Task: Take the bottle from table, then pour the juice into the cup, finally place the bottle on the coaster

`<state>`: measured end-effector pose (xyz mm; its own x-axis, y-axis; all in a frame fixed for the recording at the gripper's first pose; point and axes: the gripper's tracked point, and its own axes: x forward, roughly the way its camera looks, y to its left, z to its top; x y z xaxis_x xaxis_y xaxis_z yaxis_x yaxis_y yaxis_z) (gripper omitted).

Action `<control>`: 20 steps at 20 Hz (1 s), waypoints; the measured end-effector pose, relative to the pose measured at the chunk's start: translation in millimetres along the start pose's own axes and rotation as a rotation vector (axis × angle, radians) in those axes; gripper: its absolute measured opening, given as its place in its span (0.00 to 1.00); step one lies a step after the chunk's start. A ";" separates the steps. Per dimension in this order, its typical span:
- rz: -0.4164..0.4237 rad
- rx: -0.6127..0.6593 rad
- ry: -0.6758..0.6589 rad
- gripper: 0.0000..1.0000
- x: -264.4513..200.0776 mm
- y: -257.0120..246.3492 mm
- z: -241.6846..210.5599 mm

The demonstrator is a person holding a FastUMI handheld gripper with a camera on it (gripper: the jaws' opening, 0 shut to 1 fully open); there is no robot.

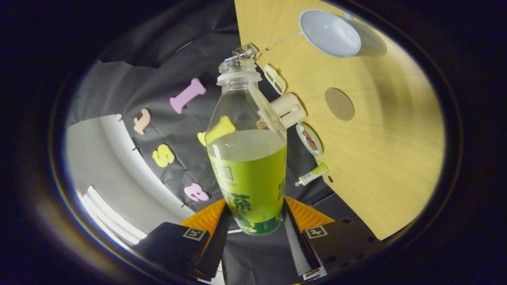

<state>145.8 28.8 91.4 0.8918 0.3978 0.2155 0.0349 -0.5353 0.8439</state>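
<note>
Bottle (247, 158) between fingers (295, 233), mouth cupward

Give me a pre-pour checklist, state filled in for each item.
1. Grip: gripper jaws closed on both sides of the bottle, near its base. Ok.
2. Cap off: the bottle neck is open. Ok.
3. Juice available: about half full. Ok.
4. Bottle mouth over the cup: the cup stands apart, beyond and to the side of the mouth. Not ok.
5. Cup upright and open on the table. Ok.
6. Coaster free for the bottle afterwards. Ok.
</note>
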 end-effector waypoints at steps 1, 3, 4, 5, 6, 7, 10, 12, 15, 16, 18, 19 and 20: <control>0.007 -0.002 -0.001 0.75 -0.8 2.3 0.0; 0.016 0.001 -0.006 0.75 -2.0 5.9 1.4; 0.018 0.004 -0.005 0.75 -2.4 6.8 1.4; 0.021 0.003 -0.003 0.75 -2.1 8.1 1.4; 0.024 0.005 -0.002 0.75 -1.3 8.8 0.8; 0.026 0.006 0.001 0.75 -2.1 9.1 0.5; 0.027 0.017 0.003 0.75 -2.6 9.6 -0.9; 0.031 0.019 0.000 0.75 -3.2 10.9 -1.4; 0.036 0.025 -0.003 0.75 -3.0 13.9 -1.2; 0.039 0.027 -0.003 0.75 -4.3 15.2 -1.5; 0.043 0.027 -0.007 0.75 -4.3 16.1 -0.3; 0.046 0.029 -0.009 0.75 -5.1 16.6 -0.4; 0.046 0.031 -0.008 0.75 -5.6 16.8 -1.4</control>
<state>140.7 18.5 105.1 0.8965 0.3660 0.2497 0.0073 -0.5757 0.8176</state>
